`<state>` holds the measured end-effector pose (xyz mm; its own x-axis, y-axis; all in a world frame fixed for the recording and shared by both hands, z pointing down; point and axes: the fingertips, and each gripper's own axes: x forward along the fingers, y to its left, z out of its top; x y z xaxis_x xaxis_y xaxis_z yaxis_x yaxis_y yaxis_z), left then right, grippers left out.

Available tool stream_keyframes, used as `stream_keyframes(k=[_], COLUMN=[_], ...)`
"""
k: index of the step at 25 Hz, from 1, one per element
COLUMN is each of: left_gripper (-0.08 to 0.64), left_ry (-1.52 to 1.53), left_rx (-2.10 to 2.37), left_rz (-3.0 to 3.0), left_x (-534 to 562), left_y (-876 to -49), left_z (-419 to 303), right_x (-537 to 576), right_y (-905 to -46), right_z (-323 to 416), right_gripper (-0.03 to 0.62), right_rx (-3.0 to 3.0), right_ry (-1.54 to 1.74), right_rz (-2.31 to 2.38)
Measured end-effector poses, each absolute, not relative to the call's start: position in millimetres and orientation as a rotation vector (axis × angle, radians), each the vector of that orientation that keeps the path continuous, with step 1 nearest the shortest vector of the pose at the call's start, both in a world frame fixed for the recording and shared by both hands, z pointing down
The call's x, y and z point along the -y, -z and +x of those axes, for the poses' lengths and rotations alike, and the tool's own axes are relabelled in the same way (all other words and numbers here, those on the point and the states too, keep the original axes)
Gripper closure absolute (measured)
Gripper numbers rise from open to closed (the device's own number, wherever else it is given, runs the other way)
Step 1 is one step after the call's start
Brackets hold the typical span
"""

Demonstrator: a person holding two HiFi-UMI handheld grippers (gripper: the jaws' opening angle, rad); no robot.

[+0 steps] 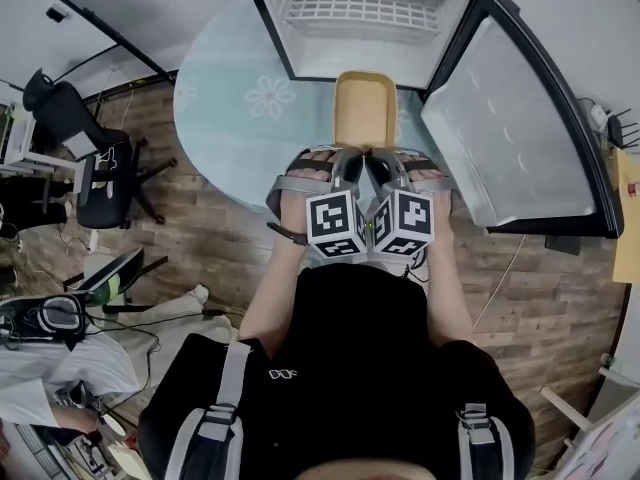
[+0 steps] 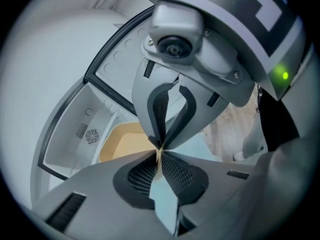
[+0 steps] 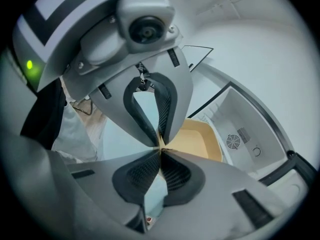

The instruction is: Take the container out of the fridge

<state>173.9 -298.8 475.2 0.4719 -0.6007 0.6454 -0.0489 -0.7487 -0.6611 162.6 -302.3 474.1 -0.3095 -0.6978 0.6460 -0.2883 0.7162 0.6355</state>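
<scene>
I am standing in front of the fridge (image 1: 440, 38), which is gaping open with its white inside and a wire shelf (image 1: 365, 8) showing. The fridge door (image 1: 510, 138) is swinging wide to the right of the opening, its pale inner face turned up toward me. A round, pale blue-green rug (image 1: 235, 108) with flower prints is lying in front of the fridge, and wooden floor (image 1: 520, 298) is spreading around it.

The container (image 1: 365, 108), a shallow tan tub with nothing in it, is sitting just in front of the fridge's open front. Its far end is reaching about to the fridge's lower edge and the rest is lying out over the rug. Whether it is touching the rug I cannot tell.

I am gripping the container's near rim, the side farthest from the fridge, with both claws side by side. My left claw (image 2: 159, 151) is clenching on the thin tan edge, with the mesh pads pressing it from both sides. My right claw (image 3: 161, 148) is pinching the same rim just beside it, pads closed on the edge in the same way. The two marker cubes are almost touching each other on the side of the claws away from the fridge. Deep in the fridge's back wall a small round fan grille (image 3: 233, 141) is showing beyond the container.
</scene>
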Motion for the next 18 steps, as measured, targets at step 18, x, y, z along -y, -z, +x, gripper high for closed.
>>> stream_keyframes(k=[18], left_gripper=[0.517], left_ry=[1.302], left_rx=[-0.478], left_rz=[-2.162], left_x=[292.1], left_y=[-493.9], left_z=[173.3], right_x=[295.6], right_y=[-493.1], right_z=[162.2], right_gripper=[0.574], right_rx=[1.935], right_ry=[0.428], right_rz=[0.761])
